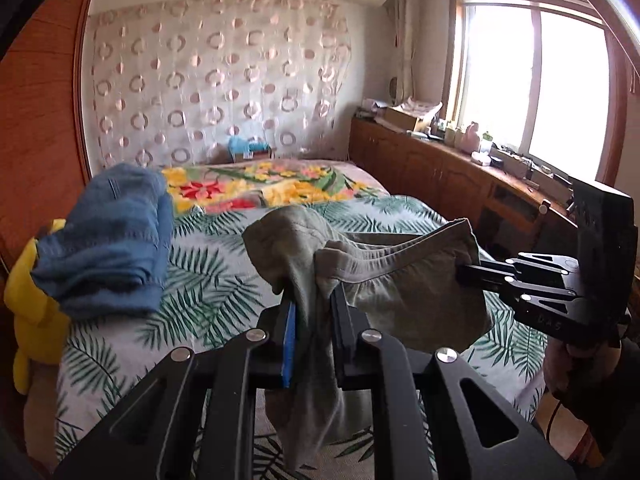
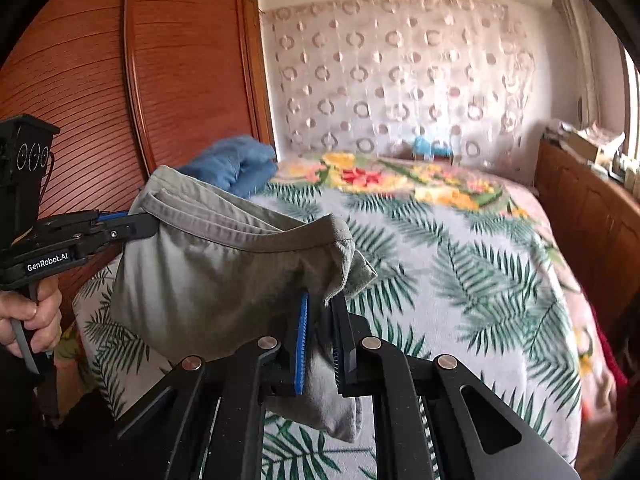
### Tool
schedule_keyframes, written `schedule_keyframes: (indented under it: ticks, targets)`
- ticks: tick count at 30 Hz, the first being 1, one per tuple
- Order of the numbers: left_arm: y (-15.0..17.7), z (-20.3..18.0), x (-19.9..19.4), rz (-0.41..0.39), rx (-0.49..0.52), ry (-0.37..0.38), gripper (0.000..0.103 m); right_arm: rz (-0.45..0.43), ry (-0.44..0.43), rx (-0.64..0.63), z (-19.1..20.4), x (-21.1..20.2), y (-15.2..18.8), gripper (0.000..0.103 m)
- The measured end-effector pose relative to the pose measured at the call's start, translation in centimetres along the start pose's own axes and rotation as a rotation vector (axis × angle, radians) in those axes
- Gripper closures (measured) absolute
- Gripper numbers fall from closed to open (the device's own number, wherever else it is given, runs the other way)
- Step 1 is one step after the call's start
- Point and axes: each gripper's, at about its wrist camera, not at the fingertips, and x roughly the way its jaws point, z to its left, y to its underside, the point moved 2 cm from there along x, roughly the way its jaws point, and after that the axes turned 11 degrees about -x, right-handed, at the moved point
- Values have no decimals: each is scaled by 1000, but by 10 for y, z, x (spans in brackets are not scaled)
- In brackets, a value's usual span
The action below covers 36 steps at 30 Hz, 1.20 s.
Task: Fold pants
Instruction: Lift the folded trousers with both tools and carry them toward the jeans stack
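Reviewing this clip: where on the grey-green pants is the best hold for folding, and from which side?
The waistband corners: grey-green pants hang between the left hand-held gripper and right hand-held gripper, each shut on one end. The stitched band is thick and spans straight, so coming in from each outer side suits it.
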Motion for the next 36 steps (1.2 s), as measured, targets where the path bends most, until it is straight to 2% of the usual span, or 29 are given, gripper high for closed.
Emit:
schedule_keyframes:
  ticks: [5,10,24,36]
  targets:
    - [-14,6,-5,-31,2,-7,87,-32,11,-39,1,-2,-12,93]
    - [-26,22,-4,-59,-18,-27,87,-47,9,-77,2,12,-32,93]
    - [-72,88,-1,-116,-70,-120,87,-78,-55,-198,8,87,-102,93]
    - [-112,156,27,-150,-123,-210,87,-92,-98,-284,-9,181,-156,93]
